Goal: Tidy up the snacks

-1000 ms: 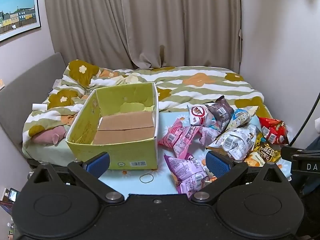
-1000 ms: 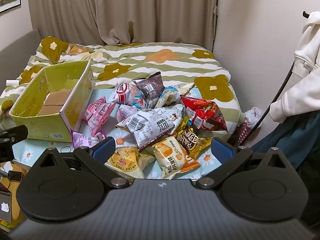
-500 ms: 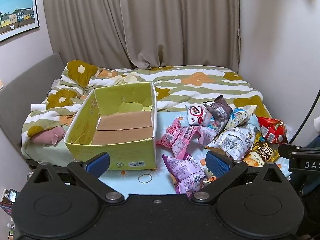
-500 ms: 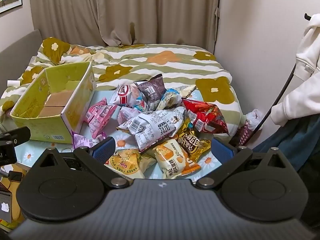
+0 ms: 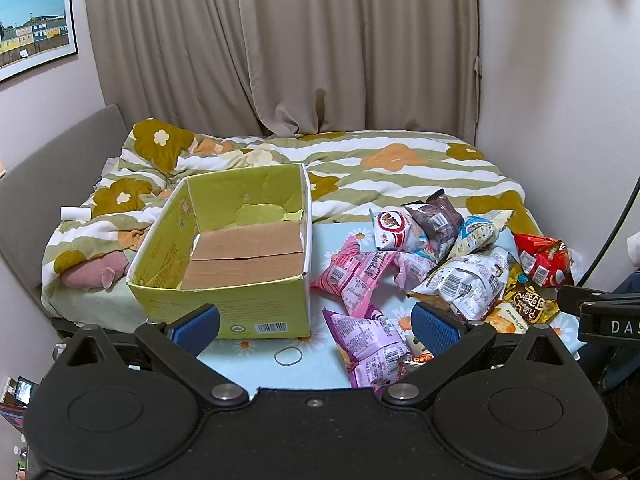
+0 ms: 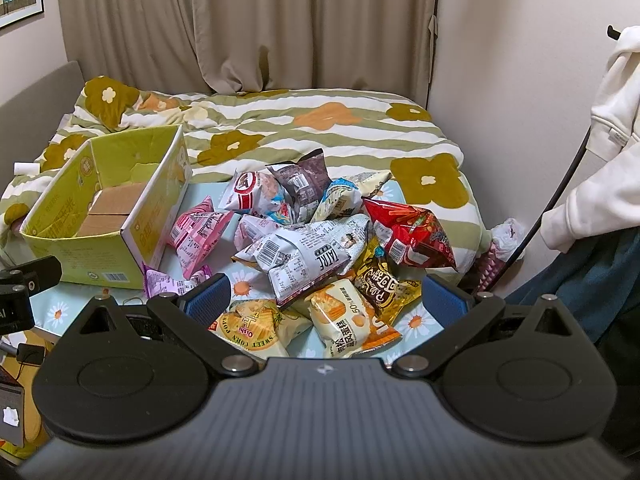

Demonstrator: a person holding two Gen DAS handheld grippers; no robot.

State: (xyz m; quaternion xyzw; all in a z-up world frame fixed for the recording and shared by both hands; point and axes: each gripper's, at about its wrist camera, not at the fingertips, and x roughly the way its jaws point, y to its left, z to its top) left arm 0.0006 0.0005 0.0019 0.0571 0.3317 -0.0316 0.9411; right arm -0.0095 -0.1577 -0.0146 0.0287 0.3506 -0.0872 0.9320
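From the left wrist view, the left gripper [image 5: 316, 330] hangs over the near edge of the surface [image 5: 264, 368] with its jaws spread wide and nothing between them. The green cardboard box [image 5: 236, 308] stands at the surface's left side, only its brown bottom flaps showing inside. A rubber band [image 5: 288, 356] lies just in front of it. The snack packets [image 5: 432, 264] are heaped on the right half.

From the right wrist view, the right gripper [image 6: 326, 300] is likewise wide open and empty, above the near edge of the heap [image 6: 316, 248]. A yellow corn-puff bag [image 6: 256, 326] and an orange-white packet [image 6: 348, 322] lie nearest.
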